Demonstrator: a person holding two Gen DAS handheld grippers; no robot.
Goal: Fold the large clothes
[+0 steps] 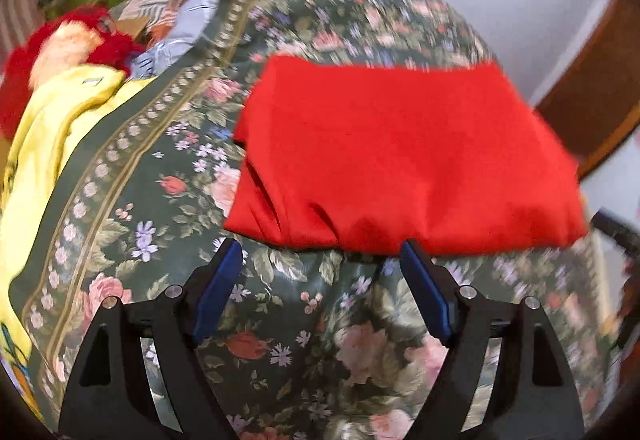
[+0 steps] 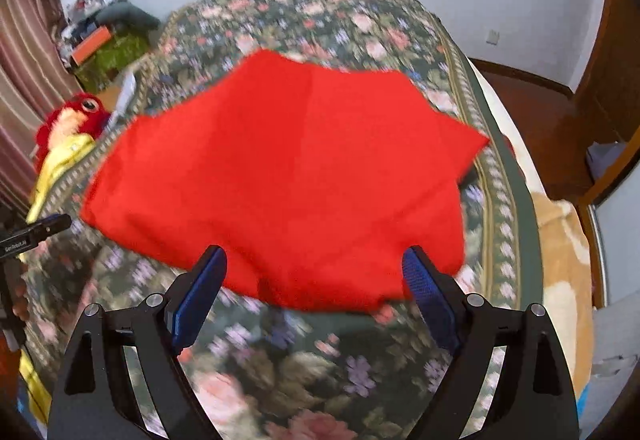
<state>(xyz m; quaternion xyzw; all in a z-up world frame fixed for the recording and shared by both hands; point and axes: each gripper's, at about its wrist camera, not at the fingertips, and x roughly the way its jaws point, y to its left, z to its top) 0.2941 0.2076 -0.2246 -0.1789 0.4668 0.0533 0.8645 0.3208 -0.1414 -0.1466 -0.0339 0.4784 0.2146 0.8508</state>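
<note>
Both grippers are seen spread wide with nothing between the blue pads: the left gripper (image 1: 322,252) is poised just short of the near edge of the red garment (image 1: 400,160), and the right gripper (image 2: 316,260) is held over that same near edge, its pads apart and no cloth pinched. The garment is laid on the floral bedspread (image 1: 280,340), partly folded, with a sleeve or corner seen jutting toward the right side of the bed in the right wrist view. Soft, light handling is to be expected from it: creases are gathered along the near hem, so the cloth is judged limp, easily dragged, and unlikely to hold a shape unless it is smoothed flat. A slight sheen is suggested, so some slipping between the pads may be met, though the blur makes this uncertain. Hold would best be taken at the two near corners of the hem, one per gripper, where several layers are stacked and a firm pinch can be had; a grasp at mid-edge would probably let the sides sag. Beyond the bedspread's border, a yellow cloth (image 1: 44,144) and a red plush toy (image 2: 68,120) are lying well apart from the garment.
</note>
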